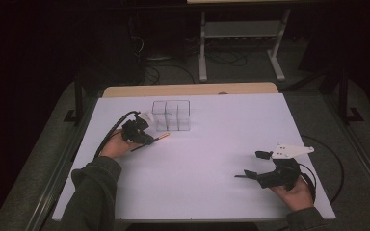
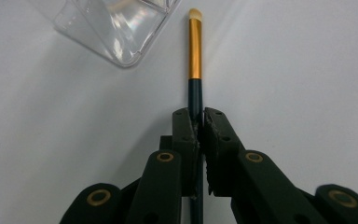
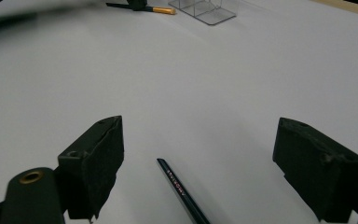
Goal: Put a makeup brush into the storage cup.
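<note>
A slim makeup brush (image 2: pixel 195 49) with a dark handle, gold ferrule and pale tip lies along the white table, pointing at a clear plastic organizer (image 2: pixel 116 28). My left gripper (image 2: pixel 200 126) is shut on its dark handle. In the high view the left gripper (image 1: pixel 149 138) sits at the left, just in front of the organizer (image 1: pixel 172 114), with the brush (image 1: pixel 162 136) sticking out of it. My right gripper (image 3: pixel 203 135) stands open and low over the table, a dark pencil (image 3: pixel 179 189) with lettering lying between its jaws untouched. The right gripper (image 1: pixel 251 165) is near the front right.
The white table top (image 1: pixel 212 134) spreads between the two hands. A wooden strip (image 1: pixel 188 90) runs along its far edge. A black cable (image 1: pixel 332 163) loops off the right side. Beyond, a light metal frame (image 1: pixel 241 29) stands on the dark floor.
</note>
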`<action>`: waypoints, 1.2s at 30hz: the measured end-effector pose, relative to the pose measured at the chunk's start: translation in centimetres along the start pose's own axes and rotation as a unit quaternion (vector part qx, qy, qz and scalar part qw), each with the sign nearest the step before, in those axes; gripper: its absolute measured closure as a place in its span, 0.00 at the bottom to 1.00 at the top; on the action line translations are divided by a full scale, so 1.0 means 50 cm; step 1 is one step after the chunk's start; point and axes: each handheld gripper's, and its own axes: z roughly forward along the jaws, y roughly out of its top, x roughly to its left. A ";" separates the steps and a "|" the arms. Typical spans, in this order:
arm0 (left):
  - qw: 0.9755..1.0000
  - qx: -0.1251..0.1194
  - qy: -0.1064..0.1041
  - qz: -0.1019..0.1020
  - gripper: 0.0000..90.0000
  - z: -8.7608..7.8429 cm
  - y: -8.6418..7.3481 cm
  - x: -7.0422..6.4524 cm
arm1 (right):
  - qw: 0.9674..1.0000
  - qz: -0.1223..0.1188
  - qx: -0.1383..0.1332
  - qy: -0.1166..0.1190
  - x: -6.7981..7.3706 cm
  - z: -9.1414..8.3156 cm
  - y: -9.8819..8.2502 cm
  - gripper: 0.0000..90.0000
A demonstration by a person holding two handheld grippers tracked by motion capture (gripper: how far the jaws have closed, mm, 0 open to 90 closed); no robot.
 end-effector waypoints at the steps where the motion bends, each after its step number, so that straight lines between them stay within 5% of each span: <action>1: 1.000 0.001 0.000 0.000 0.93 -0.001 0.000 0.000 | 1.000 0.000 0.000 0.000 0.000 0.000 0.000 0.17; 17: 1.000 0.006 -0.004 -0.004 0.93 -0.018 -0.006 0.002 | 1.000 0.002 0.003 -0.001 0.002 0.003 0.000 0.17; 36: 0.999 -0.018 -0.024 0.015 0.93 -0.062 0.005 -0.042 | 1.000 0.000 -0.001 0.005 0.006 0.004 0.007 0.18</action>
